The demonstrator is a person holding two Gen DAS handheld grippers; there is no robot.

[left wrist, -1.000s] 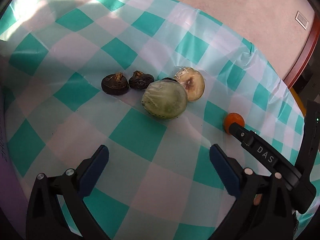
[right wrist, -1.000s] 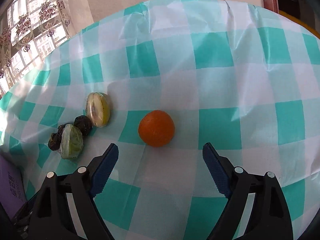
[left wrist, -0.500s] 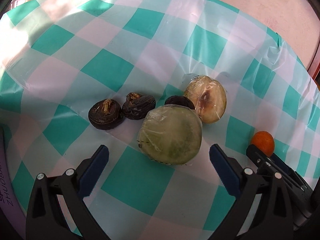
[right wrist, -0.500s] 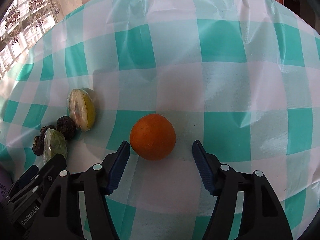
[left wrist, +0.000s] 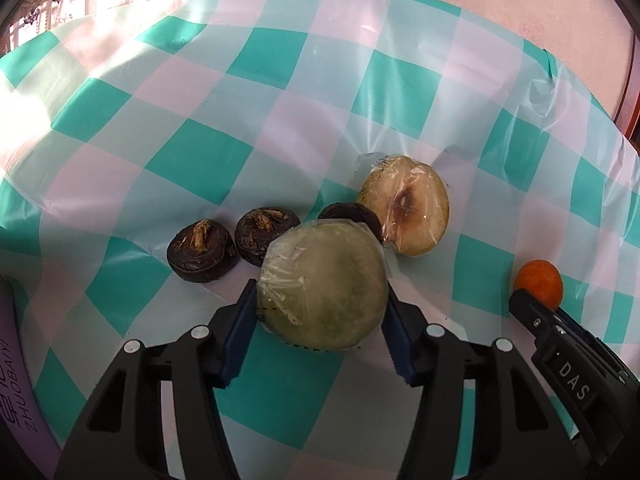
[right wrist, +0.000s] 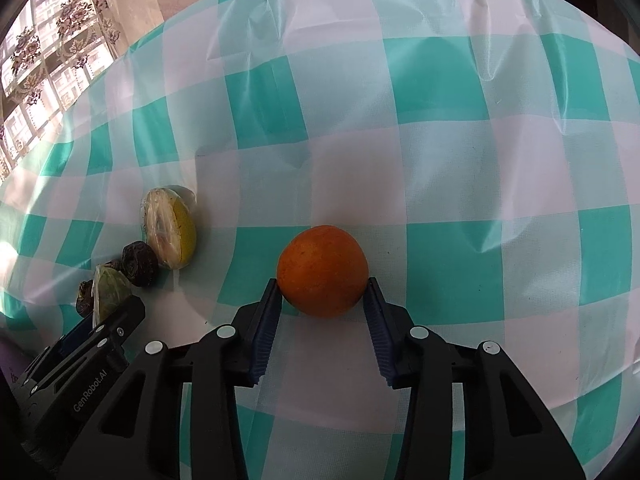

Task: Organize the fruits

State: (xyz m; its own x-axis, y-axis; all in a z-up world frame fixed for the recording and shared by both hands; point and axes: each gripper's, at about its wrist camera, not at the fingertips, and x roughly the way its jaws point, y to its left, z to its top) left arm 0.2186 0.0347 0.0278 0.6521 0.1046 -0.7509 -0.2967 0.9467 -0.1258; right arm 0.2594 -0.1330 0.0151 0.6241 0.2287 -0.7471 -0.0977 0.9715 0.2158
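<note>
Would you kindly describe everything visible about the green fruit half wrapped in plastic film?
The green fruit half is a round, pale-green cut piece, its flat face tilted up toward the left wrist camera under crinkled clear film. It rests on the checked tablecloth, between the blue pads of the left gripper, which press its sides. A dark round fruit sits close behind it, partly hidden.

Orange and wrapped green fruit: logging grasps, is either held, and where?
Right claw pinches the orange at its sides; left claw the wrapped green fruit likewise.

The smooth plastic tablecloth (right wrist: 440, 80) has teal and white squares. On it sit a round orange fruit (right wrist: 322, 271) and a plastic-wrapped pale green half fruit (left wrist: 323, 285).
</note>
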